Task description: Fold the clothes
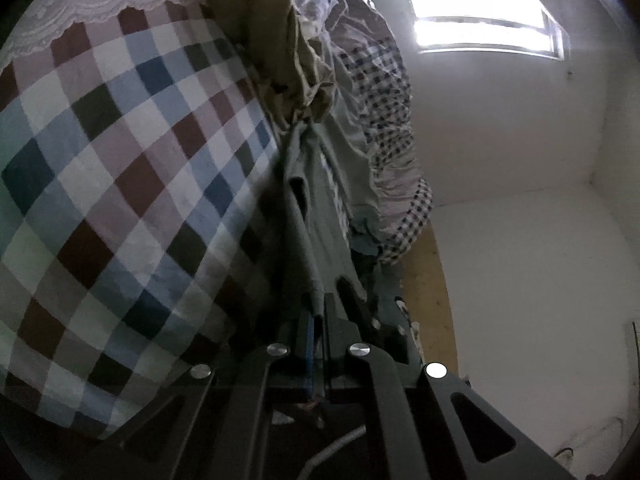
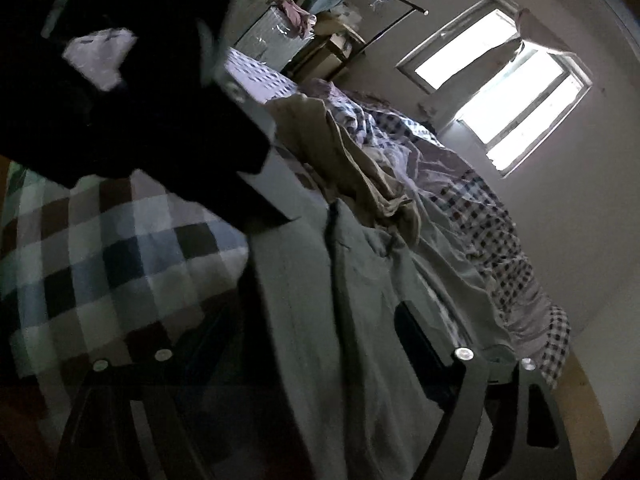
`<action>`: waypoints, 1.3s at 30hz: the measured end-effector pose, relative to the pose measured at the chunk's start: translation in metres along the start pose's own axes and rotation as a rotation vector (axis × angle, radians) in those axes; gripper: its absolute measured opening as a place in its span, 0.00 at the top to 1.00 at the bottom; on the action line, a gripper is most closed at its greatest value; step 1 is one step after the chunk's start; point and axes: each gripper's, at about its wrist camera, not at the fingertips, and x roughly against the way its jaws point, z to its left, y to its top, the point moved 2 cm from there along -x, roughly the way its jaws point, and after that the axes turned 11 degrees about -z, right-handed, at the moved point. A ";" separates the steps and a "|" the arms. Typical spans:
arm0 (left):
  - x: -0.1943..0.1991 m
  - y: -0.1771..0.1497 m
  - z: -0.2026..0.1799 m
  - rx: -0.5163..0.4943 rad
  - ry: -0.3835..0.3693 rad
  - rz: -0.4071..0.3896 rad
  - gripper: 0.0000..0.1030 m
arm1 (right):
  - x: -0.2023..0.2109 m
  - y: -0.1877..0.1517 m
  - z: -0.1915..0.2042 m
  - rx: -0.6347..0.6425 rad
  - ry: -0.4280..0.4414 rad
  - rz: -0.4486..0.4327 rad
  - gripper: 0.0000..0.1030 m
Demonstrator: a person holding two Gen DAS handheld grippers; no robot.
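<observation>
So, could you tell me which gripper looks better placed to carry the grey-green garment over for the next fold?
Left, probably. The left gripper is shut on an edge of the grey-green garment. The right gripper has the garment draped between its fingers, which stand wide apart, so it holds nothing.

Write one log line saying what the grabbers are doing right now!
task: fold clothes | left gripper: shut on grey-green garment | right gripper: fingers wide, garment between | surface: checked blanket | tan garment: untouched

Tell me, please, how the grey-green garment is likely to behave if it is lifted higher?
The grey-green garment would probably droop: it already bunches in loose folds. Pinched at one edge by the left gripper, its free part likely swings. It looks thin, so probably light.
</observation>
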 end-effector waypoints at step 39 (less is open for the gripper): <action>-0.224 0.094 -0.034 -0.284 0.098 0.353 0.39 | 0.026 0.002 -0.105 -0.405 0.146 -0.106 0.97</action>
